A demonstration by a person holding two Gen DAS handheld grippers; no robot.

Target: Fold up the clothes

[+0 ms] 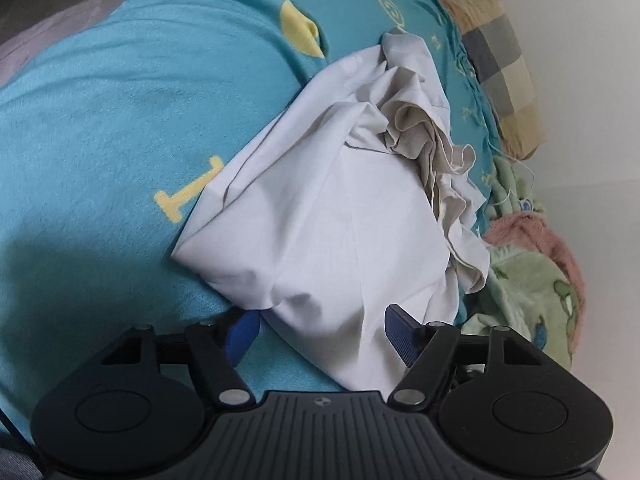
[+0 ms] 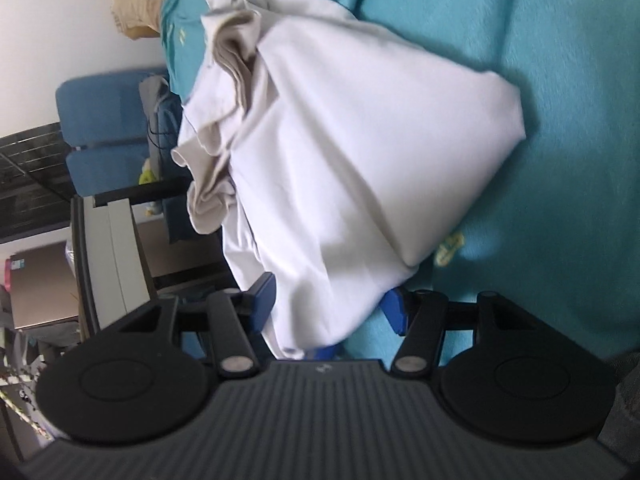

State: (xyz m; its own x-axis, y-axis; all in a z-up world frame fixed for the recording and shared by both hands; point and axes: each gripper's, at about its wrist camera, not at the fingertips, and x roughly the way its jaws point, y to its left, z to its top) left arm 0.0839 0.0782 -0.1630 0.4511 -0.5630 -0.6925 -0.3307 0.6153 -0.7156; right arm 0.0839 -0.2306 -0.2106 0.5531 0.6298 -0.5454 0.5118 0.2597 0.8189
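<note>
Soft, even daylight, fairly bright. Dark shadow on teal blanket (image 1: 52,264) bottom-left in left wrist view. Right wrist view motion-blurred, esp. white garment (image 2: 340,152). Heavy fisheye bending at edges.

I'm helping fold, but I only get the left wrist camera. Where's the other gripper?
Observer: The right gripper is open, low over the blanket. An end of the white cloth lies between its fingers.
Child: Is there anything beside the bed over there?
Observer: Yes, a blue chair stands past the blanket's edge, with something grey draped on it.
</note>
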